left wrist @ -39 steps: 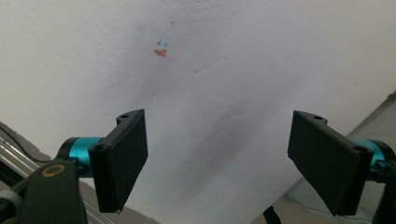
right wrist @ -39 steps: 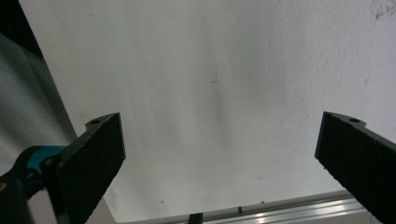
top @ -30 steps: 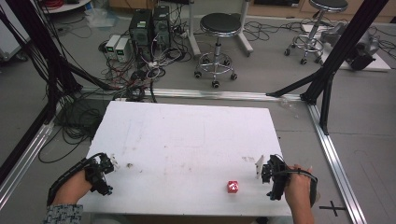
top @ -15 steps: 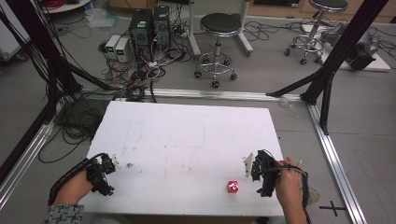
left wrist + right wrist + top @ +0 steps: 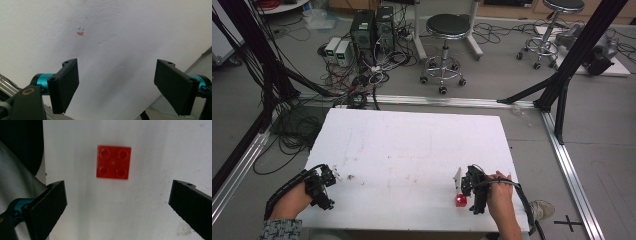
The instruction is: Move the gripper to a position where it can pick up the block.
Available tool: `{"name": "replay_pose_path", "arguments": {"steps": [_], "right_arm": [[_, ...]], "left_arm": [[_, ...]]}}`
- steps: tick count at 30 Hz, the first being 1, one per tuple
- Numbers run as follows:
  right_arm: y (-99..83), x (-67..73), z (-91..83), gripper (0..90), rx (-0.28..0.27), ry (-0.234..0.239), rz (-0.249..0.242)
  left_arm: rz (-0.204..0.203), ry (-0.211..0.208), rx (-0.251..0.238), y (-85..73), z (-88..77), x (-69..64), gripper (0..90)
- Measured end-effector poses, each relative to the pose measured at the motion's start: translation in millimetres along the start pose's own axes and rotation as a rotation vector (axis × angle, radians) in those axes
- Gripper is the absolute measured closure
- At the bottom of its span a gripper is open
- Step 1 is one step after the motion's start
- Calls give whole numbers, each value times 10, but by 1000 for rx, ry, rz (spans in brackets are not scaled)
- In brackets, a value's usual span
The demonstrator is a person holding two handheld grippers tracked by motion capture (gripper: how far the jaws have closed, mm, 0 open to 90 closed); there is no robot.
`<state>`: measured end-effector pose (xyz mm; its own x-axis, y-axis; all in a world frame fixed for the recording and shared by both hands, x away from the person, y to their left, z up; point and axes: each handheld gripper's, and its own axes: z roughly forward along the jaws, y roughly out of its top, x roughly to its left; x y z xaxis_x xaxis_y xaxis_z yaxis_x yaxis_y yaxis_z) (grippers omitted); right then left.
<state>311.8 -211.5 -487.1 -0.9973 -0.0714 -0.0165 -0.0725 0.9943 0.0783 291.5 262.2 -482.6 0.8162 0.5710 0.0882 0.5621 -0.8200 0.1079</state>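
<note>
Facing a four-stud red brick [image 5: 114,162], right gripper [image 5: 117,205] gapes — studs unreadable overhead; left gripper [image 5: 116,85] wide too.

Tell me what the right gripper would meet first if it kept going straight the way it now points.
Probably the red brick: it lies on the white table ahead of the open right gripper, roughly centred between the jaws. Depth is unclear.
</note>
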Motion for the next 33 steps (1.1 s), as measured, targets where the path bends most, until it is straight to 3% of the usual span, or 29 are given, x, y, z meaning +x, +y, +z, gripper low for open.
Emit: {"name": "replay_pose_path", "arguments": {"steps": [5,6,12,17,25,29,30,33], "right_arm": [[102,2,135,8,59,21,7],[110,-12,155,8,53,14,-6],[173,-28,218,8,25,-10,24],[225,-19,299,8,35,18,6],[261,-8,346,8,26,21,-10],[261,-3,365,8,55,23,-19],[258,-21,367,8,39,20,-42],[257,-6,349,8,45,21,-17]], "left_arm": [[0,2,-2,-4,-2,2,203],[1,2,-1,-3,0,5,203],[2,2,6,8,14,-4,203],[1,-1,2,7,15,-5,203],[2,-4,2,5,21,-3,204],[1,-3,2,5,16,-2,203],[2,-1,3,4,17,-1,204],[1,-1,2,6,18,-4,204]]}}
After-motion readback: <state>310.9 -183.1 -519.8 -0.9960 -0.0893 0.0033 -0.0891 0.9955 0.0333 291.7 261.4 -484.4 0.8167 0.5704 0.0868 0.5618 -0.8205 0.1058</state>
